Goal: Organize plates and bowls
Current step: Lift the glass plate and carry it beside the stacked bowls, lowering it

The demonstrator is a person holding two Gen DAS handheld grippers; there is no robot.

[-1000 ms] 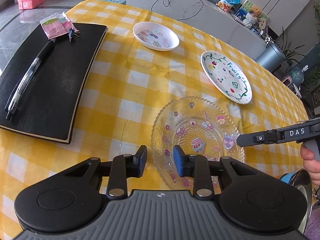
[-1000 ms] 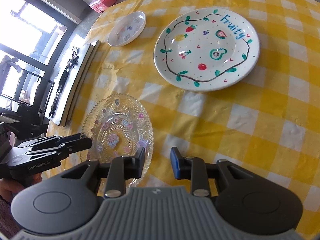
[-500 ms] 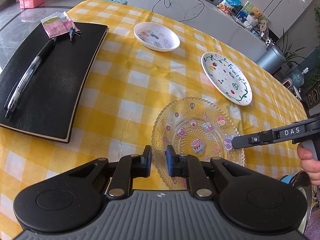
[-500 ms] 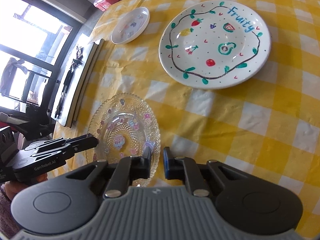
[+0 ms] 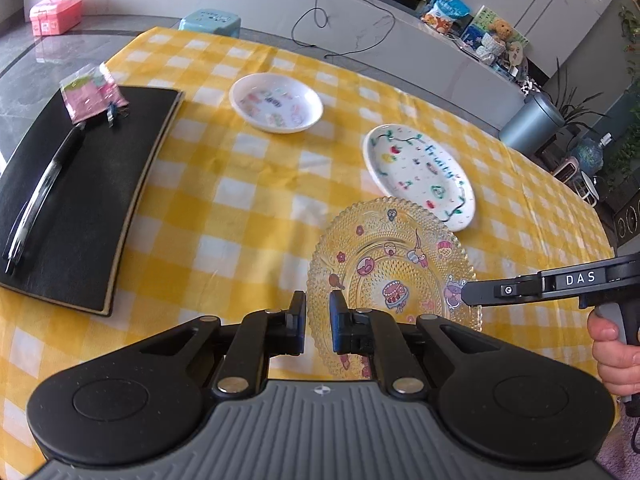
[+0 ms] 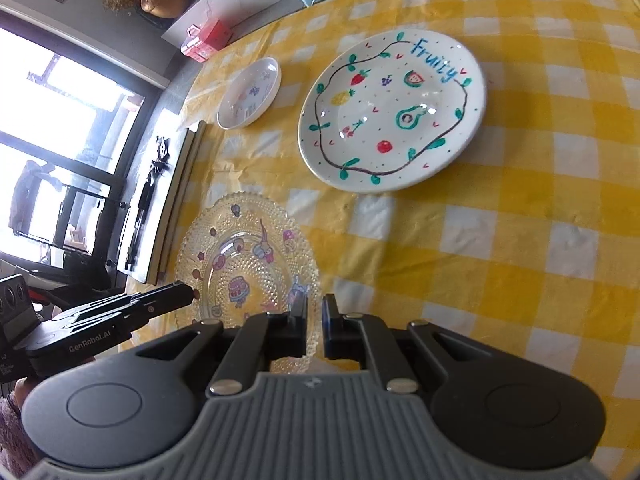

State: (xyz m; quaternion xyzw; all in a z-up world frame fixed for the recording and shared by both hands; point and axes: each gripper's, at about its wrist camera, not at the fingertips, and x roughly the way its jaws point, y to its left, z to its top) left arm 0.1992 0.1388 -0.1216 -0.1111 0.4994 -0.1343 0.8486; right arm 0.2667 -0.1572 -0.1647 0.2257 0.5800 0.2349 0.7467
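A clear glass plate (image 5: pixel 394 268) with cartoon stickers is held between both grippers and lifted off the yellow checked tablecloth. My left gripper (image 5: pixel 318 318) is shut on its left rim. My right gripper (image 6: pixel 315 322) is shut on its right rim; the plate also shows in the right wrist view (image 6: pixel 246 268). Beyond it lies a white "Fruity" plate (image 5: pixel 418 174), which the right wrist view (image 6: pixel 394 114) also shows. A small white bowl (image 5: pixel 276 102) sits farther back, seen too in the right wrist view (image 6: pixel 250 94).
A black notebook (image 5: pixel 80 196) with a pen (image 5: pixel 44 196) and a pink packet (image 5: pixel 92 92) lies at the left of the table. A pink box (image 5: pixel 56 12) and a blue stool (image 5: pixel 210 22) stand beyond the table edge.
Both grippers closed on the glass plate's rims and raised it. The plate now sits nearer the Fruity plate and overlaps its near edge in the left wrist view.
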